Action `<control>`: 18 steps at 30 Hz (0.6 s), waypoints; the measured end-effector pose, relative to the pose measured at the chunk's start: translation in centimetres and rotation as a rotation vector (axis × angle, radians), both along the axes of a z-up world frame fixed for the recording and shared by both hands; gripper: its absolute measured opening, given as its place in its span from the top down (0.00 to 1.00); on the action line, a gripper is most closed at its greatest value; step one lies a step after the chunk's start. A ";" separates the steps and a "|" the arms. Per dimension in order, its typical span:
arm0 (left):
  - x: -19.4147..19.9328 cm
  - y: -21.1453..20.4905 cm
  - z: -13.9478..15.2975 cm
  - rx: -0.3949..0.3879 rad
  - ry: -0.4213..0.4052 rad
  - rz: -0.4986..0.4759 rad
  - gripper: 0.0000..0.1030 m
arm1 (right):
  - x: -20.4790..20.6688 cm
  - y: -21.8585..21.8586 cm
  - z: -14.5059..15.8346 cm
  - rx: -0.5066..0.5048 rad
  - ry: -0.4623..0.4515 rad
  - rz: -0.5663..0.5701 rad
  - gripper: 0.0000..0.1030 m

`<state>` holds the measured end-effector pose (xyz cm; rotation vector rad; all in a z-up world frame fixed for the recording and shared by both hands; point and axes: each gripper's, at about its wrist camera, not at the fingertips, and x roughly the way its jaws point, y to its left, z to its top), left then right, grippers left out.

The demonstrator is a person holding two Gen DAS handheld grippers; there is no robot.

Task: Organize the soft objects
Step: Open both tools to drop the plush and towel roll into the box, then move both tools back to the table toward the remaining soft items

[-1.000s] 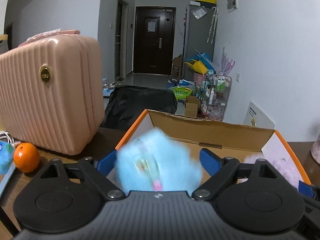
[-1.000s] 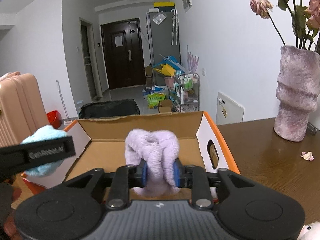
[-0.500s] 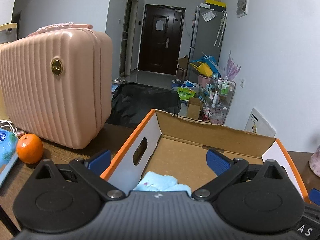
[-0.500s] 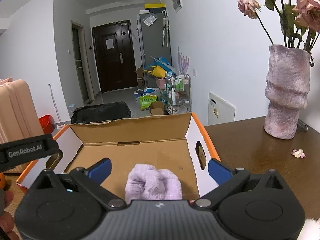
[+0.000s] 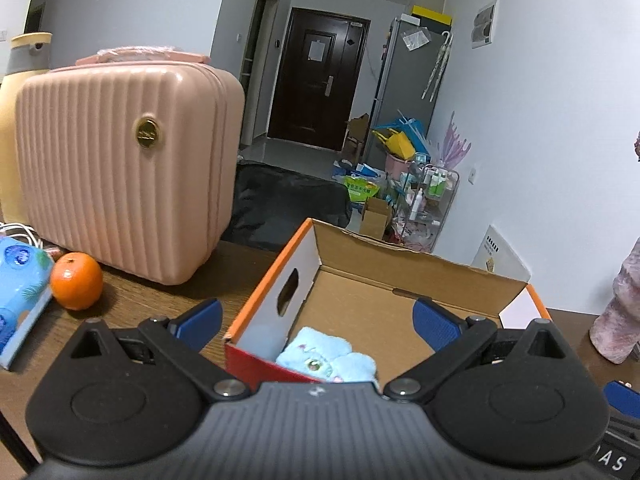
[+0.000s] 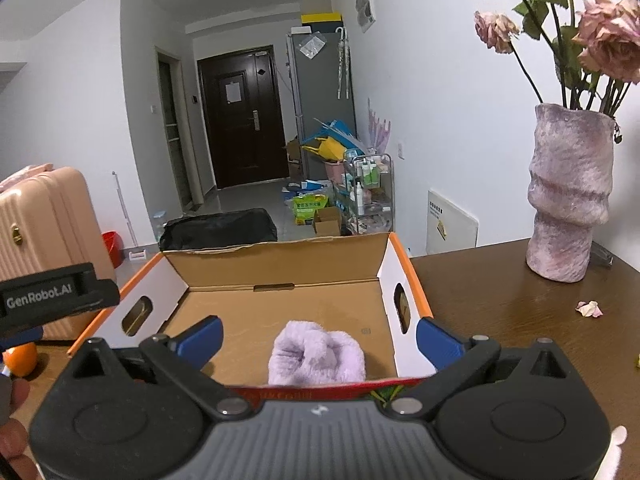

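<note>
Blue-padded and spread as wide as they go, the jaws of my left gripper (image 5: pixel 318 322) grip nothing; its left pad hangs outside the cardboard box (image 5: pixel 416 270), its right pad over the inside. Just past the gripper's body, a fluffy light-blue soft toy (image 5: pixel 327 362) lies on the box floor in the near left corner, against the white side wall with its hand-hole. My right gripper (image 6: pixel 318 338) is likewise fully spread and empty, straddling the box's right wall. Between its pads, low on the cardboard floor near the front edge, sits a lilac plush bundle (image 6: pixel 316 358). I see nothing else on the visible floor of the box. Beyond it on the brown table (image 6: pixel 500 312) stand a mauve vase (image 6: pixel 568 196) holding dried roses to the right, and a pink ribbed case (image 5: pixel 120 168) with an orange (image 5: pixel 76 286) beside it to the left.
</note>
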<state>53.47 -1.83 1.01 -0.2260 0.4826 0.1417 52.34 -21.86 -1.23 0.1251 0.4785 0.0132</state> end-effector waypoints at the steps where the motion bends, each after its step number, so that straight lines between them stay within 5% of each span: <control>1: -0.3 0.1 0.1 0.003 0.000 0.002 0.00 | -0.4 -0.1 0.0 -0.001 -0.001 0.002 0.00; 18: -7.7 -0.4 0.6 0.079 -0.044 -0.092 0.00 | -7.8 -0.5 0.9 -0.048 -0.059 0.044 0.00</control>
